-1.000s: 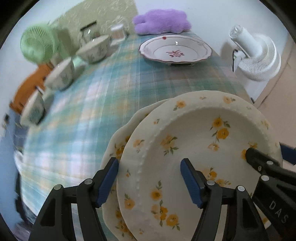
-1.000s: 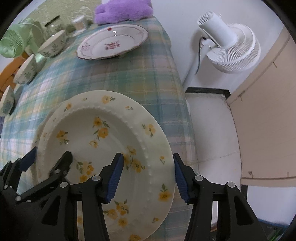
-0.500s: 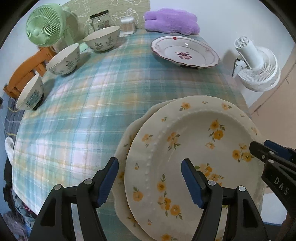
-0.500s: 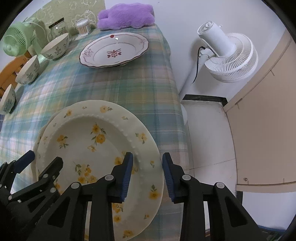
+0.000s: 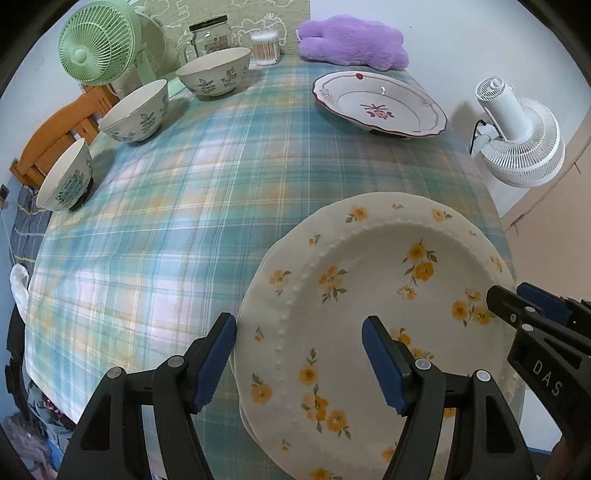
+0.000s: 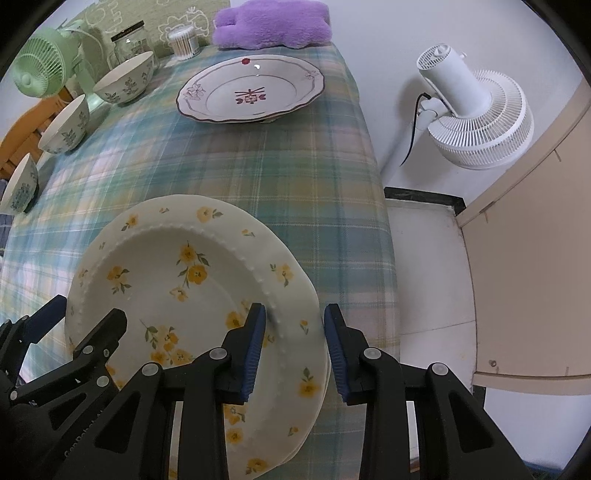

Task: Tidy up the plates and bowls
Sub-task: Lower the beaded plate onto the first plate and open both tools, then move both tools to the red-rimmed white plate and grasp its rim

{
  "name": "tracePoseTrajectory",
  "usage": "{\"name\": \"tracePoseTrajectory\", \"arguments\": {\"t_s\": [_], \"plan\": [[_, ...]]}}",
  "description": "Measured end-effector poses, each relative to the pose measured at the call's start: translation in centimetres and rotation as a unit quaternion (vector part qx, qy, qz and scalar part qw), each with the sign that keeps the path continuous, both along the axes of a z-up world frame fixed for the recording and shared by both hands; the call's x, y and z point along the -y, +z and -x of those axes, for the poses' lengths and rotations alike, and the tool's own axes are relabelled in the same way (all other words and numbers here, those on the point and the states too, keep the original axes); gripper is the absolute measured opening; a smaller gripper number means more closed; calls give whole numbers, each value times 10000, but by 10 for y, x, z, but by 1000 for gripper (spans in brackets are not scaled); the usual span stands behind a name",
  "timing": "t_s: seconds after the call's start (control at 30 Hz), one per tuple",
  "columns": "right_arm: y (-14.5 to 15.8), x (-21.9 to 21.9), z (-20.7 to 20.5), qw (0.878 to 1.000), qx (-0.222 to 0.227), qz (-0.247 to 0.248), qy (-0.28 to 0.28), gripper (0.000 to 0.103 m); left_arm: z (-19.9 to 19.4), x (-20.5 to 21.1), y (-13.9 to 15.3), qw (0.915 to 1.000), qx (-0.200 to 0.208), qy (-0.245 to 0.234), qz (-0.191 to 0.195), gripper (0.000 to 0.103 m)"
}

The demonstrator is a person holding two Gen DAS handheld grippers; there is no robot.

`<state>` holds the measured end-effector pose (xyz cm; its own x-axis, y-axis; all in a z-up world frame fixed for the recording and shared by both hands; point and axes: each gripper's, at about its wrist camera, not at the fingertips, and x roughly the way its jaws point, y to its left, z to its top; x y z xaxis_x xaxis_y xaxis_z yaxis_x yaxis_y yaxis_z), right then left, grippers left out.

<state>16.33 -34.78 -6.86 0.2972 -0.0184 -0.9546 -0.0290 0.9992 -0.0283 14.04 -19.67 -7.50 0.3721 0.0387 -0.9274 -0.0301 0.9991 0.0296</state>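
Note:
A stack of cream plates with yellow flowers point(image 5: 373, 295) point(image 6: 192, 291) sits at the near right corner of the plaid table. My left gripper point(image 5: 299, 354) is open, its jaws on either side of the stack's left rim. My right gripper point(image 6: 293, 347) has closed on the stack's right rim. A white plate with red flowers point(image 5: 380, 103) point(image 6: 251, 92) sits at the far right. Three patterned bowls point(image 5: 212, 72) point(image 5: 135, 110) point(image 5: 66, 181) line the left edge.
A green fan point(image 5: 96, 44), a glass jar point(image 5: 210, 35), a cotton swab tub point(image 5: 264, 46) and a purple plush point(image 5: 354, 46) stand at the far end. A white floor fan point(image 6: 476, 118) stands right of the table. The table edge point(image 6: 384, 258) drops off beside the stack.
My right gripper's jaws have narrowed from wide open onto the stack's right rim. Both cameras have pulled back and up. The plates lie in the same place.

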Motion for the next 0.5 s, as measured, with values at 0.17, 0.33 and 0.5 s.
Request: {"name": "tracePoseTrajectory", "arguments": {"t_s": [0.17, 0.33, 0.5], "plan": [[13, -6, 5, 9992, 167, -356, 87, 37, 5, 0, 9, 9998, 58, -174, 35, 72], [34, -25, 13, 9980, 427, -452, 139, 61, 9, -11, 31, 9986, 342, -388, 108, 74], [63, -45, 22, 9961, 787, -383, 61, 68, 10, -27, 54, 9961, 631, -572, 230, 82]]}}
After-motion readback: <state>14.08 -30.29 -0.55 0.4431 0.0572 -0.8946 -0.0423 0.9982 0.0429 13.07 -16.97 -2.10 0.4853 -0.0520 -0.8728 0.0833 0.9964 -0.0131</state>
